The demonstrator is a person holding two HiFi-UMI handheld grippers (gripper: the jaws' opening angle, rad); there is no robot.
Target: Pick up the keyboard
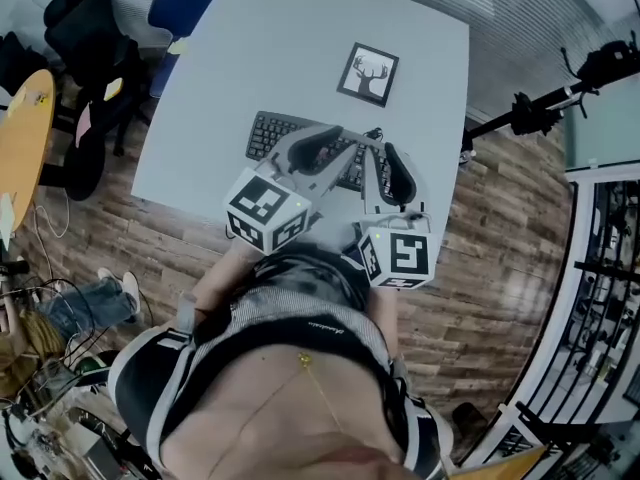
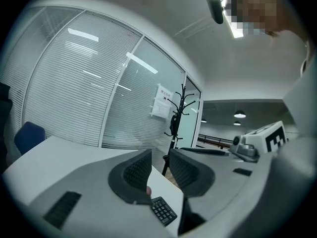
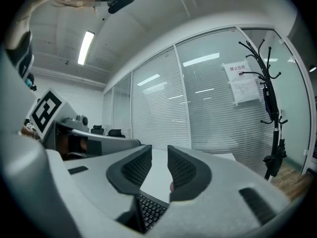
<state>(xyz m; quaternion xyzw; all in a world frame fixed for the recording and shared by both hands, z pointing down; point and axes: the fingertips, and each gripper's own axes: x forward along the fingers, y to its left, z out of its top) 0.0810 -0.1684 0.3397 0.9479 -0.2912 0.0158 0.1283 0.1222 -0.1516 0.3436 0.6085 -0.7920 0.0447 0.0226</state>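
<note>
The head view alone shows the whole layout: the keyboard (image 1: pixel 268 133) lies flat on the grey surface (image 1: pixel 300 38), near its front edge. A framed picture of a stag (image 1: pixel 367 74) lies beyond it, well apart. From there the left hand-held gripper (image 1: pixel 325 146) and the right hand-held gripper (image 1: pixel 392 168) reach over the keyboard side by side, covering its middle and right end. That view cannot show how the jaws stand.

The two gripper views settle that. In the left gripper view, the left hand-held gripper (image 2: pixel 160 155) is clenched on nothing, with only a narrow slot between its pads. A corner of the keyboard (image 2: pixel 163 210) shows low down, beneath the jaws rather than between them. In the right gripper view, the right hand-held gripper (image 3: pixel 159 150) looks the same: jaws drawn together, nothing between the pads. A strip of keys (image 3: pixel 148 209) shows under them.

These low views also show what the head view does not: a glass partition with blinds (image 2: pixel 89 88) and a black coat stand (image 2: pixel 179 103) behind the surface. Paper notices (image 3: pixel 242 86) are stuck to the glass. Each gripper view catches the other gripper's marker cube at its edge (image 2: pixel 275 135) (image 3: pixel 45 110). Only the head view shows the wooden floor (image 1: pixel 490 228). The blue chair (image 1: pixel 183 3) shows there and also at the left of the left gripper view.
</note>
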